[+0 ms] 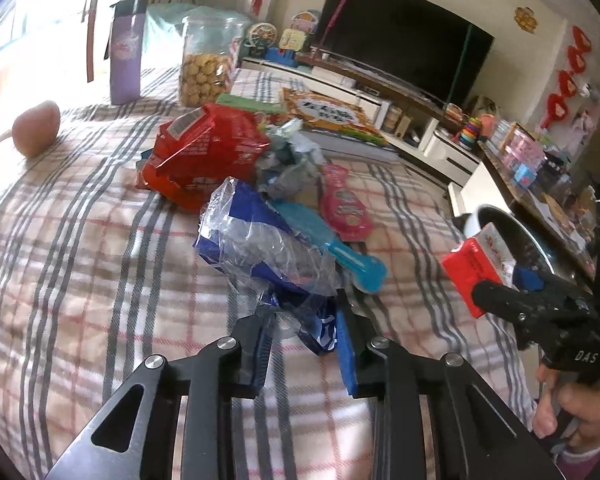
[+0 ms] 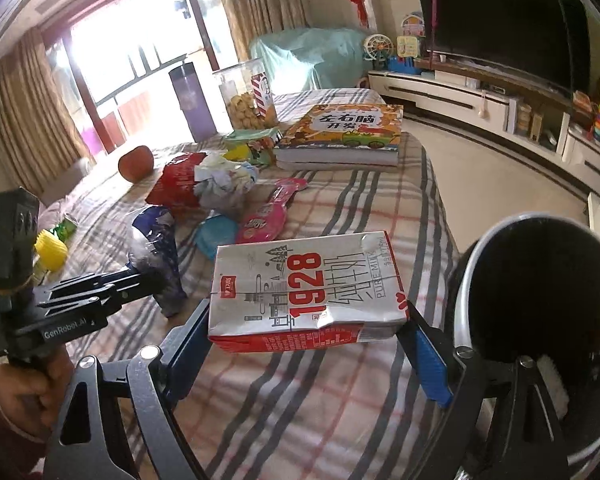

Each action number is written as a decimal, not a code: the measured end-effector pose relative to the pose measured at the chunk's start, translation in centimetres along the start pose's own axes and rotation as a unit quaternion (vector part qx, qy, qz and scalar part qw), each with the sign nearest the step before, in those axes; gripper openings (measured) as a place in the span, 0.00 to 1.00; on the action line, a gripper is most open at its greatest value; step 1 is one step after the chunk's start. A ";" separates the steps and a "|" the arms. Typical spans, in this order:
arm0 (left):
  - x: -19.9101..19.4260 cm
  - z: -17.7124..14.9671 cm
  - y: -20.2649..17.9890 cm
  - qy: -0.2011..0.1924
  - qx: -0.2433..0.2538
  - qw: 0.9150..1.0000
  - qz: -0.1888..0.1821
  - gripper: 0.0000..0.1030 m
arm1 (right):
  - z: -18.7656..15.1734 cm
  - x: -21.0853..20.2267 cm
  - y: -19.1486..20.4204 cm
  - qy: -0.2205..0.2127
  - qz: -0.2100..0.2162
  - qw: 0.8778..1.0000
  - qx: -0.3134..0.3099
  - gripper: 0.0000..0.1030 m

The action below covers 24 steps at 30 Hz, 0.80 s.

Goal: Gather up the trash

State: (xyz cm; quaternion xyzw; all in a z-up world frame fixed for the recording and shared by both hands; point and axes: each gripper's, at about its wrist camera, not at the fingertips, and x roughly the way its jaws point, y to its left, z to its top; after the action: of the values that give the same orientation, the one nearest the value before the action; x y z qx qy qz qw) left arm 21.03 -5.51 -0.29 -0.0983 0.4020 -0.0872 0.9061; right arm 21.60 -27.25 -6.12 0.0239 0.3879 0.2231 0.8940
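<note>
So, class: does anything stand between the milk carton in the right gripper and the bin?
Nothing visible does. The right gripper holds the carton just left of the bin, whose open mouth faces it with only bare tablecloth below the gap.

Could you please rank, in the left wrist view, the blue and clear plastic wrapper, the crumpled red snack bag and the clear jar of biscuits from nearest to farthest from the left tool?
1. Blue and clear plastic wrapper, at the left tool.
2. Crumpled red snack bag, mid-table.
3. Clear jar of biscuits, far edge.
</note>
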 end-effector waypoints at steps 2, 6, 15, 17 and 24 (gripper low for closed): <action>-0.8 -0.3 -0.6 -0.004 0.012 1.000 -0.004 0.26 | -0.4 -0.5 0.0 -0.003 0.002 1.000 0.007 0.86; -2.0 -0.6 -1.7 -0.009 0.027 0.999 -0.019 0.26 | -1.2 -1.6 0.1 -0.008 0.001 1.000 0.016 0.86; -1.9 -0.9 -4.4 -0.001 0.058 0.997 -0.058 0.26 | -2.5 -4.7 -1.2 -0.026 -0.018 0.999 0.036 0.86; -1.7 -0.9 -5.0 0.001 0.063 0.996 -0.064 0.26 | -2.7 -5.4 -1.6 -0.029 -0.027 0.999 0.037 0.86; -0.4 -0.3 -7.1 0.005 0.083 0.993 -0.084 0.26 | -3.4 -7.6 -4.1 -0.042 -0.052 0.996 0.058 0.86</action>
State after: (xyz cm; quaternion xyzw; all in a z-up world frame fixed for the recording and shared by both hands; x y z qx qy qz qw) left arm 20.02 -12.29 1.53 -0.0557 0.3886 -0.1968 0.8984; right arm 16.19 -34.54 -4.19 0.0646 0.3629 0.1529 0.9169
